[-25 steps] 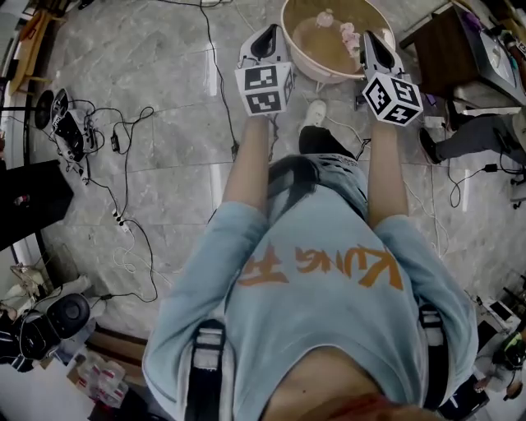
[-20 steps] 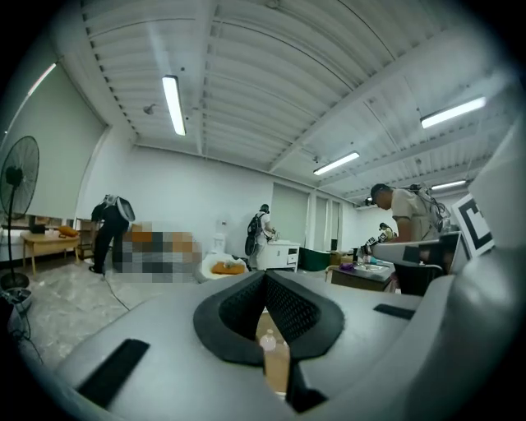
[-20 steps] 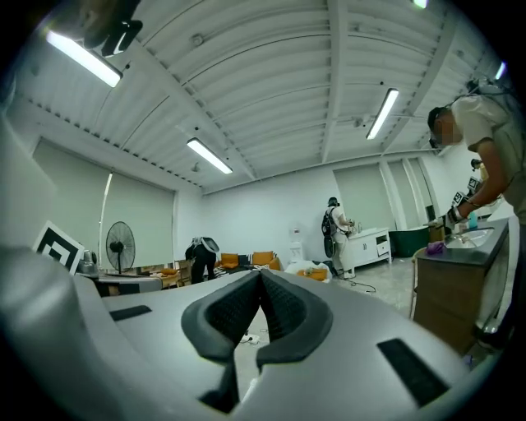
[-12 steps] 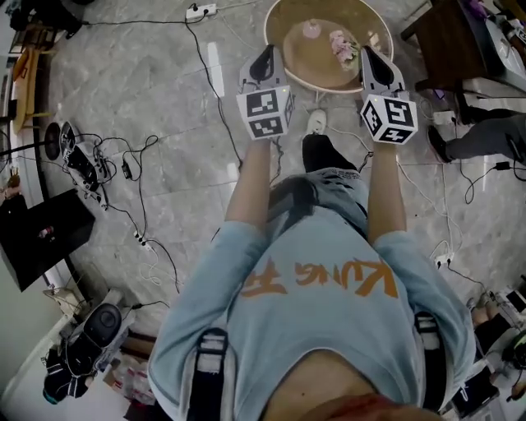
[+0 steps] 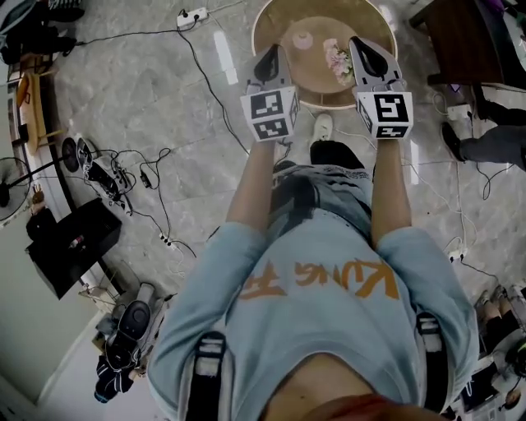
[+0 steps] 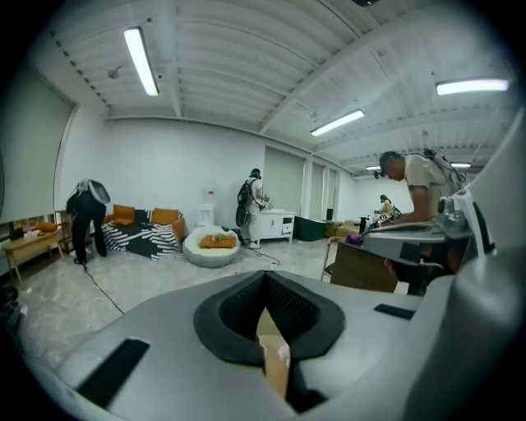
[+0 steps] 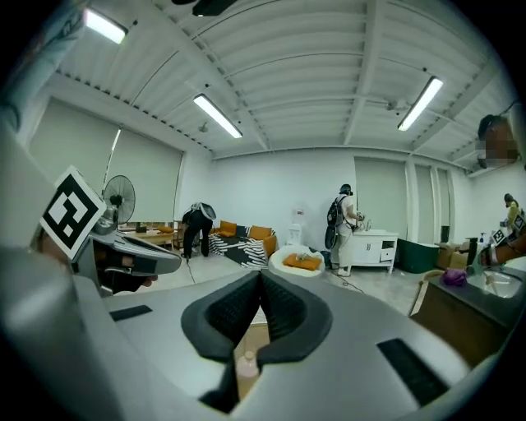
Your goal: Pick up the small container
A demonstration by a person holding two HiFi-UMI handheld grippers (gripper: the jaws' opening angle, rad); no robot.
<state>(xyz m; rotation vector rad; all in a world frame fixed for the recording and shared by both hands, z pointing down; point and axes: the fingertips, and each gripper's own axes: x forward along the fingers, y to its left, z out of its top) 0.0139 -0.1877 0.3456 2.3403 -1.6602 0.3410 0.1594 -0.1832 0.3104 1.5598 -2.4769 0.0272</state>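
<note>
A round wooden table (image 5: 271,25) stands just ahead of me in the head view. On it are a small pale pink container (image 5: 302,39) and a bunch of pink flowers (image 5: 338,57). My left gripper (image 5: 269,56) is held over the table's near edge, to the left of the container, with its jaws shut and nothing in them. My right gripper (image 5: 364,48) hangs beside the flowers, also shut and empty. In the right gripper view the container (image 7: 246,364) shows below the shut right gripper (image 7: 261,275). The left gripper (image 6: 264,276) in its own view points across the room.
Cables and power strips (image 5: 168,242) run over the marble floor at left, near a black box (image 5: 72,247). A dark table (image 5: 460,33) and a seated person's leg (image 5: 493,144) are at right. My white shoe (image 5: 323,126) is under the table's edge.
I have stepped toward the round table, which now lies farther under both grippers. Both grippers stay shut and held out in front.
</note>
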